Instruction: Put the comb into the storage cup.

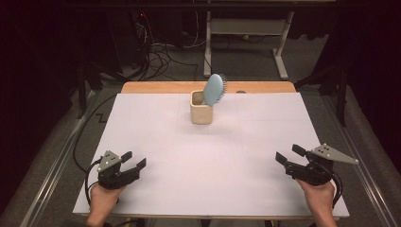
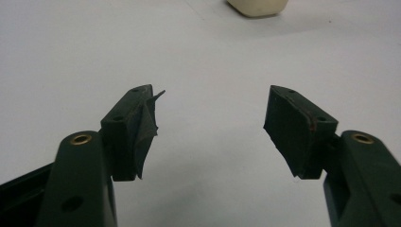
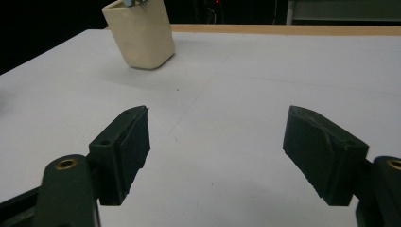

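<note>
- Far left, the left gripper sits low near the table's near-left corner, held by a hand coming in over the near edge. Jaws are spread wide with nothing between them, just bare white surface. One pad's lining looks a bit peeled and curled in the left gripper view.
- Left edge of the white table runs close beside that gripper, so not much room outward, but loads of open surface ahead of it and toward the middle.
- Middle, toward the far edge: a cream cup stands upright with a blue hairbrush in it, head up, leaning to the right over the rim. Well apart from both grippers. A strip of bare wood shows behind the white sheet at the far edge.
- The whole centre between the cup and the near edge is open white surface.
- Right side, the right gripper rests near the near-right corner, its jaws also standing wide apart and holding nothing. In the right gripper view the cup sits up to the left, with open table in between.
- The right edge is just beside that gripper.
</note>
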Motion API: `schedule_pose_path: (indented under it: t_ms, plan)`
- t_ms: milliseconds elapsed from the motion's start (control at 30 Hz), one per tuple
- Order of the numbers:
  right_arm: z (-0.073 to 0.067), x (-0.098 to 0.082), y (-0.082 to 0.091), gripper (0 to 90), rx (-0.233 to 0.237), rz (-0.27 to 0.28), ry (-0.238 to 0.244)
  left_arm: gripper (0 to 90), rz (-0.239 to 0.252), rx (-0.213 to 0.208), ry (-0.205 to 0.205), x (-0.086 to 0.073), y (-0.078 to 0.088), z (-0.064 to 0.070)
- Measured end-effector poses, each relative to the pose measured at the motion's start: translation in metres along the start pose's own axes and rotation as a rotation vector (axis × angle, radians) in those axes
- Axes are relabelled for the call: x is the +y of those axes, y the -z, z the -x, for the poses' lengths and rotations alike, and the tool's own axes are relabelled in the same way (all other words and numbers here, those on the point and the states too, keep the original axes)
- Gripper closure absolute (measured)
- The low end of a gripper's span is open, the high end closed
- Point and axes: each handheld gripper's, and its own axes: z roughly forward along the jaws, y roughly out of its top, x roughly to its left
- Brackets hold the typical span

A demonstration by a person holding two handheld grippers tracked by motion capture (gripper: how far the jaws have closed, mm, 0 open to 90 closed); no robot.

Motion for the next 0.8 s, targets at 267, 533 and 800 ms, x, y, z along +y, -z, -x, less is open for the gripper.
schedule_pose_path:
  t_ms: [267, 533, 800]
  plan:
    - [0.001, -0.005, 0.001, 25.1, -0.001, 0.001, -0.002, 35.5, -0.003, -0.003, 0.004, 0.000, 0.000, 0.000]
    - [0.003, -0.010, 0.001, 25.1, -0.016, -0.006, 0.002, 35.6, -0.001, -0.001, 0.006, 0.000, 0.000, 0.000]
    - [0.003, -0.016, 0.000, 25.3, -0.022, -0.018, 0.002, 35.6, -0.001, 0.000, 0.007, 0.000, 0.000, 0.000]
